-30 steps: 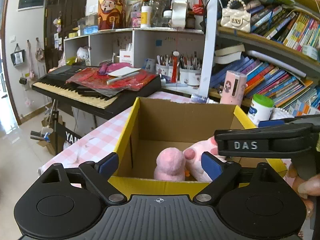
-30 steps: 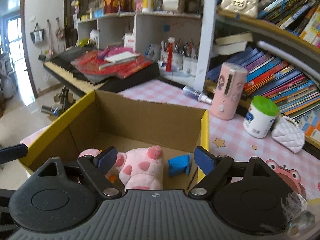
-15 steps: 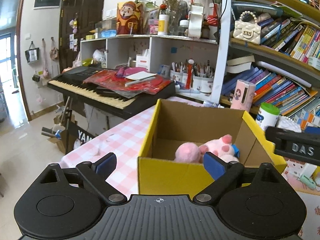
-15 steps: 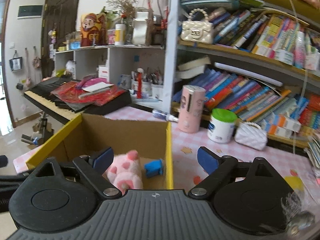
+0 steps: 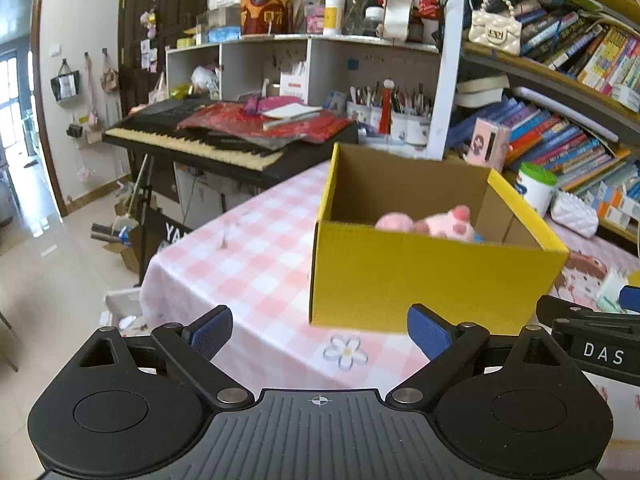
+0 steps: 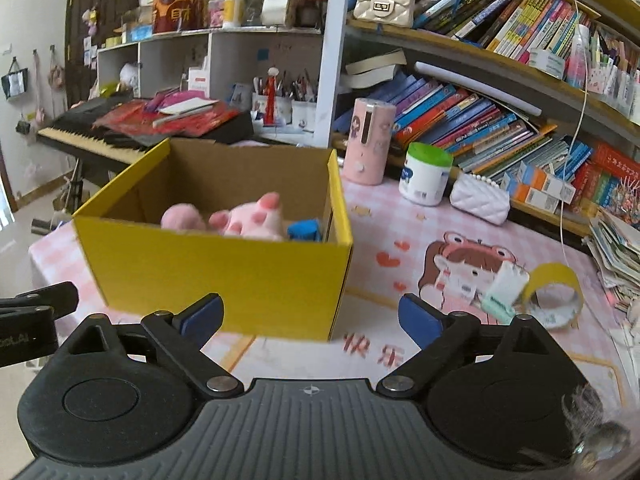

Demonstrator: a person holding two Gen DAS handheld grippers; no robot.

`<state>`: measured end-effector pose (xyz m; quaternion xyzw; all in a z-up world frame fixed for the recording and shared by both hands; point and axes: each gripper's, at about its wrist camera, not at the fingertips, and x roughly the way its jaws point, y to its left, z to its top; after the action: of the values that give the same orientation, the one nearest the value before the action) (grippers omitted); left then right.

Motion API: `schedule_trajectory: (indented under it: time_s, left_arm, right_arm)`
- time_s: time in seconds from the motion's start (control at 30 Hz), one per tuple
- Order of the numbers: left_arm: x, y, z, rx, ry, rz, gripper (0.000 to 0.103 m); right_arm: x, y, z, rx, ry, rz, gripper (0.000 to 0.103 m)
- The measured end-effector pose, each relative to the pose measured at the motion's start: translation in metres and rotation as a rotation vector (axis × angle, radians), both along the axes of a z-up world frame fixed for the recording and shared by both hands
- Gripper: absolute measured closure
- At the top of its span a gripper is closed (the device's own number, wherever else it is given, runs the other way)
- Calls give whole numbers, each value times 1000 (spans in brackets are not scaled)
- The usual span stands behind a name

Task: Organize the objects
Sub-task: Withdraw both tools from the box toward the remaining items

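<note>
A yellow cardboard box [image 5: 432,276] [image 6: 216,272] stands open on the pink checked tablecloth. Inside it lie a pink plush toy [image 5: 440,224] [image 6: 248,220] and a small blue object [image 6: 304,230] at its right side. My left gripper [image 5: 320,330] hovers in front of the box's left corner, open, with nothing between its blue pads. My right gripper [image 6: 310,319] hangs before the box's right front corner; its jaws are opening and hold nothing. Both are clear of the box.
To the right of the box lie a yellow tape roll [image 6: 556,284] and a small white-green packet [image 6: 502,292]. Behind stand a green-lidded jar [image 6: 426,174], a pink cylinder [image 6: 368,144] and a white purse [image 6: 480,200]. The table's edge [image 5: 160,272] drops off at the left, beside a keyboard [image 5: 192,144].
Both grippers have drawn back from over the box's opening, so the yellow front wall now shows. The plush toy and blue object stay inside. Both pairs of jaws have spread a little.
</note>
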<state>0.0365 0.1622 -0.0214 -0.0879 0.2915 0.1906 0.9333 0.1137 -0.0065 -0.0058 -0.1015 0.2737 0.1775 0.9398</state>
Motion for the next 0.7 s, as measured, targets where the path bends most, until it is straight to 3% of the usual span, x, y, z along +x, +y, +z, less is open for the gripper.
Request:
schedule_trajectory:
  time_s: [0.7]
  left_arm:
    - [-55,-7,-11,-6,67,-92,7]
  right_arm:
    - [-72,-9,-12,-9,42,-54,6]
